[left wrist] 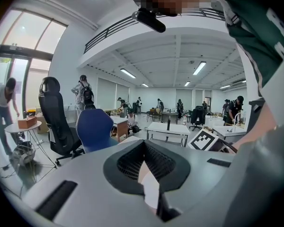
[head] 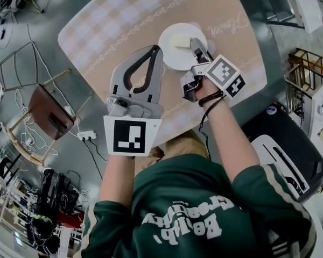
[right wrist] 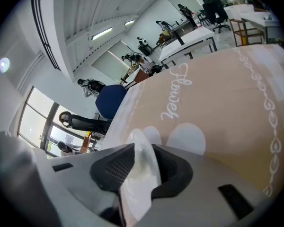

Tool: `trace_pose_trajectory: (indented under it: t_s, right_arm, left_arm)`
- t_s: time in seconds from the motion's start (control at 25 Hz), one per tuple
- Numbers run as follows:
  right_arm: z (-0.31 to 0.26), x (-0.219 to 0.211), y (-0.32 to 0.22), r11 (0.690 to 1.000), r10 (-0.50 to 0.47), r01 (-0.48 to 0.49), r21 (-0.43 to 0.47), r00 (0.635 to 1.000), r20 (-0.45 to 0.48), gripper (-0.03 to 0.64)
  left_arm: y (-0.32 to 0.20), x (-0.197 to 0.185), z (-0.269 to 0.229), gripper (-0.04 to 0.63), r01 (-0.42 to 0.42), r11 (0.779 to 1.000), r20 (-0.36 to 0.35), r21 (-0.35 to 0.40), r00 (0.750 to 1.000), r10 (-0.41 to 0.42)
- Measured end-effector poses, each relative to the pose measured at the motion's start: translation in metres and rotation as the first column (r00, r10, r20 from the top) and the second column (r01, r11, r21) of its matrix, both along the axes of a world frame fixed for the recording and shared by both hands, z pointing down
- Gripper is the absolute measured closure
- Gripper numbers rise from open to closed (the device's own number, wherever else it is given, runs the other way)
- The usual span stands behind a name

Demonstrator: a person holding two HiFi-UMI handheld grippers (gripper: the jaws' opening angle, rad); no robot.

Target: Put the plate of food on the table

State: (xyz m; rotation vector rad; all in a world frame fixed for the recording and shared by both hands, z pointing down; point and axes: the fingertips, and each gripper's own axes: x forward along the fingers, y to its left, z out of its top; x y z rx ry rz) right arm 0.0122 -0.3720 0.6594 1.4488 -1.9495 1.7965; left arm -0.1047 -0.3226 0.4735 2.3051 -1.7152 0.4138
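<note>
A white plate [head: 174,58] with a pale piece of food [head: 181,40] lies on the table [head: 124,20], which wears a beige checked cloth. My right gripper [head: 197,43] reaches over the plate's right side. In the right gripper view the plate's rim [right wrist: 139,174] stands between the jaws of this gripper [right wrist: 142,148], which are a little apart and loose round it. My left gripper [head: 157,48] hangs just left of the plate, its jaws together with nothing in them. In the left gripper view its tips [left wrist: 143,143] meet.
A brown chair [head: 51,112] stands left of the table, with a white power strip [head: 86,136] and cables on the floor beside it. A black seat [head: 290,144] and a wire rack [head: 307,69] are at the right. The table's near edge runs close to my body.
</note>
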Motion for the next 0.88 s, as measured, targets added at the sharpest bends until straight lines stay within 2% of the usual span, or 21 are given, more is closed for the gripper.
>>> trace_pose_trajectory:
  t_s: [0.12, 0.56, 0.72, 0.88]
  right_arm:
    - [0.002, 0.001, -0.001, 1.0, -0.022, 0.022, 0.012, 1.0, -0.012, 0.474]
    - [0.01, 0.014, 0.016, 0.999, -0.054, 0.054, -0.004, 0.997, -0.054, 0.457]
    - [0.013, 0.025, 0.022, 0.999, -0.038, 0.037, -0.023, 0.998, -0.047, 0.456]
    - [0.011, 0.032, 0.025, 0.999, -0.042, 0.041, -0.016, 0.998, -0.054, 0.453]
  left_arm:
    - [0.001, 0.0, -0.001, 0.586, -0.001, 1.0, 0.003, 0.001, 1.0, 0.001]
    - [0.002, 0.005, -0.001, 0.586, 0.017, 1.0, 0.011, -0.016, 1.0, -0.017]
    - [0.004, 0.012, -0.003, 0.586, 0.014, 1.0, 0.008, -0.012, 1.0, -0.013]
    - [0.005, 0.013, -0.002, 0.586, 0.047, 0.999, 0.007, -0.024, 0.999, -0.047]
